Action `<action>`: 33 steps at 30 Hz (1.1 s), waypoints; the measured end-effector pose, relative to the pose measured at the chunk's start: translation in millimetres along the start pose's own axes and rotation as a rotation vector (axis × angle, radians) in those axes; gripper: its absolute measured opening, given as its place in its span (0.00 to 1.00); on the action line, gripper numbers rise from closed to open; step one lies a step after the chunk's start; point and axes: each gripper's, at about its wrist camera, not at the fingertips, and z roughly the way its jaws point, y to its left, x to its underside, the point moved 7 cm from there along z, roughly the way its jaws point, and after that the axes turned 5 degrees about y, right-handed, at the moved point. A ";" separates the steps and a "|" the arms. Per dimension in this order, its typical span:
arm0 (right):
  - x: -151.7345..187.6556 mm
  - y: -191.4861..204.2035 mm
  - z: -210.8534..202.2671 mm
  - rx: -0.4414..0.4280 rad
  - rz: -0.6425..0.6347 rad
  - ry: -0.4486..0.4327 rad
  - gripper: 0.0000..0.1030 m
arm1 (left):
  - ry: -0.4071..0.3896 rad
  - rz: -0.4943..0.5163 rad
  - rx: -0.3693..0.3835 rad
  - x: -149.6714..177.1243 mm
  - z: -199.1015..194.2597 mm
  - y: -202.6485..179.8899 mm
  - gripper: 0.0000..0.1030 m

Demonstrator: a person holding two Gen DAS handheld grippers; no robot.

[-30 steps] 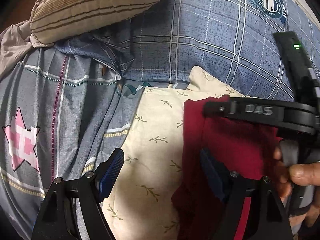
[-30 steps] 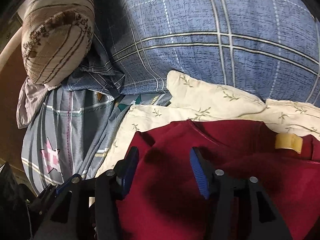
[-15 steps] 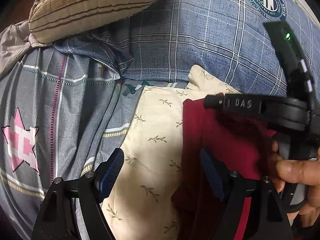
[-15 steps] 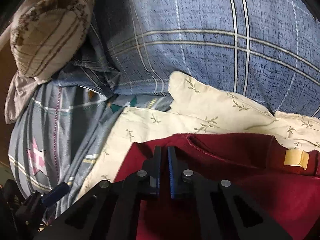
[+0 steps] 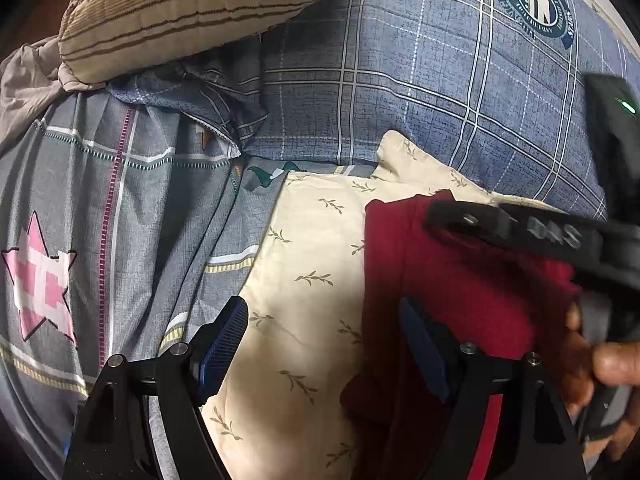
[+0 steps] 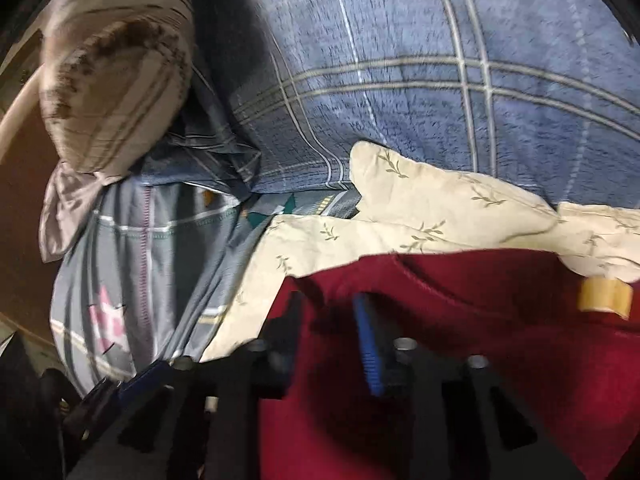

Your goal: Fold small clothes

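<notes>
1. Left gripper (image 5: 320, 356), bottom of the left wrist view: jaws spread wide, nothing between them. Its left pad sits over the cream leaf-print cloth (image 5: 312, 280); its right pad is against or just above the left edge of the dark red garment (image 5: 472, 292); contact cannot be confirmed.

2. Right gripper (image 6: 328, 336), bottom centre of the right wrist view (blurred): jaws parted with a clear gap, red fabric visible between and beneath them. Not clamped; whether the pads touch the cloth cannot be told.

3. Dark red garment, lower right of both views: lies on the cream cloth, its left edge running top to bottom in the left wrist view. A seam or hem curves across the middle of the right wrist view; a tan tag (image 6: 606, 298) sits at the far right.

4. Risks, as judged:
- With neither tool clamped, any lift would leave the garment behind or drag it askew.
- A low pinch could take the cream cloth along with the red layer, pulling the base out of flat.
- The two tools crowd each other at the right of the left wrist view; closing there could knock one against the other.

5. Room for moving:
- Left of the garment edge: a bare band of cream cloth, open.
- Beyond it, centre left: grey patterned sheet with pink star (image 5: 38, 280), rumpled but unobstructed.
- Upper frame: blue plaid pillow (image 5: 400, 80) bounds the far side, close behind the cream cloth.
- Upper left: striped tan pillow (image 5: 180, 12), well apart.
</notes>
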 end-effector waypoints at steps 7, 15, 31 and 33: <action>28.1 -21.6 -36.0 0.069 -0.006 -0.086 0.36 | -0.012 -0.023 0.040 1.3 -6.2 2.8 0.75; 37.5 -41.6 -21.0 0.042 0.064 -0.087 0.38 | 0.015 -0.018 0.026 3.2 1.7 -2.8 0.75; 76.7 -118.9 -156.0 0.372 0.085 -0.248 0.68 | 0.005 -0.001 0.050 4.9 -2.8 -13.3 0.75; 81.4 -159.6 -178.3 0.491 0.154 -0.260 0.74 | 0.007 0.006 0.046 4.9 -1.3 -16.3 0.75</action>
